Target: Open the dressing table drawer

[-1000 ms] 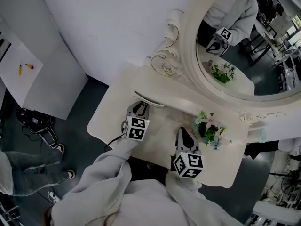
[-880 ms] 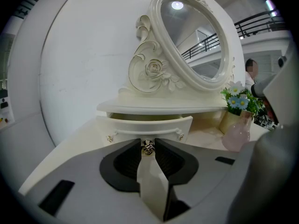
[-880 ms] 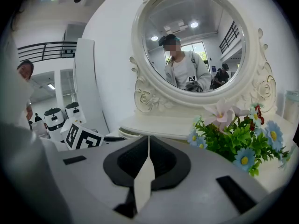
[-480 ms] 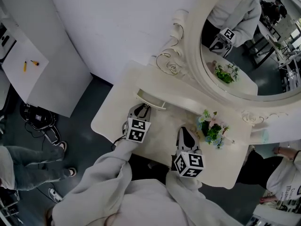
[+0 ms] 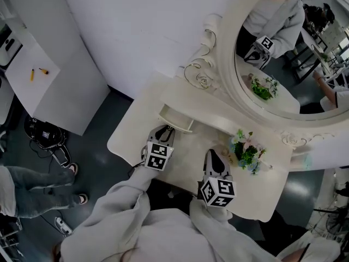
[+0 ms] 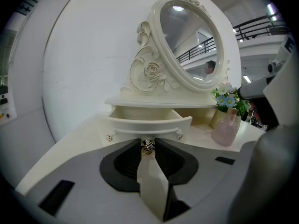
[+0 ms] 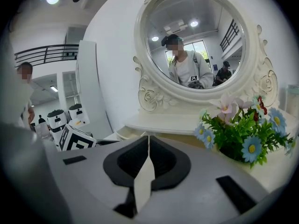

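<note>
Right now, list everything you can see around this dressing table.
dressing table: one, cream, centre
drawer: one, cream, partly out, below mirror
drawer knob: one, metallic, drawer front
mirror: one, oval, cream frame, behind tabletop
flowers: one bunch, green, blue, pink, tabletop right
bottle: one, pink, beside flowers
side counter: one, white, far left
left claw: one, grey, shut on drawer knob
right claw: one, grey, shut, empty, above tabletop
</note>
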The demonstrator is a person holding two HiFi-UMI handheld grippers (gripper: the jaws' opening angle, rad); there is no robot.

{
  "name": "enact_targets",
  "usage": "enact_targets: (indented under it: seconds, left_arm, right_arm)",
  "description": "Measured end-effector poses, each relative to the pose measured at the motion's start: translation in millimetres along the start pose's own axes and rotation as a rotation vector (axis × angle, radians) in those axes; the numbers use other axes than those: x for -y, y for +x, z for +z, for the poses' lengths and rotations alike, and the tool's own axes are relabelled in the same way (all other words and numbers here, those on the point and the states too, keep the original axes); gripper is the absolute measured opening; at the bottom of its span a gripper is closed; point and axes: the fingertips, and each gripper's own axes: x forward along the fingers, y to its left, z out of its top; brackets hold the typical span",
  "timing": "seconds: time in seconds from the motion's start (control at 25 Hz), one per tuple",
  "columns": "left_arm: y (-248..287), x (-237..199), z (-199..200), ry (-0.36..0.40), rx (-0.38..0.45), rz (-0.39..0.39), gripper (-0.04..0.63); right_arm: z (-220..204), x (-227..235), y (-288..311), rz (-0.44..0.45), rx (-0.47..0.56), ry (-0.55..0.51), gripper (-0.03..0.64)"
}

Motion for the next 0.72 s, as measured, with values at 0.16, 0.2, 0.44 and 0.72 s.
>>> enact_targets:
  seconds: [0.16, 0.2, 0.44, 0.72]
  left_arm:
    - [-5, 1, 0, -0.004, 0.007, 0.000, 0.101]
    - [-7, 2, -2, -0.005, 0.008, 0.000, 0.101]
    - [-13, 2, -4, -0.001, 0.005, -0.007, 0.101]
    - [-18, 3, -7, -0.002, -0.003, -0.010, 0.101]
  right_arm:
    - [-2, -3, 8, 0.016, -0.005, 0.000, 0.035]
    - [-3, -5, 9, 0.021, -0.007, 0.000, 0.035]
    - [-2, -8, 14, 0.035, -0.007, -0.007, 0.035]
    - [-1, -2, 14, 0.023, -0.003, -0.002, 0.035]
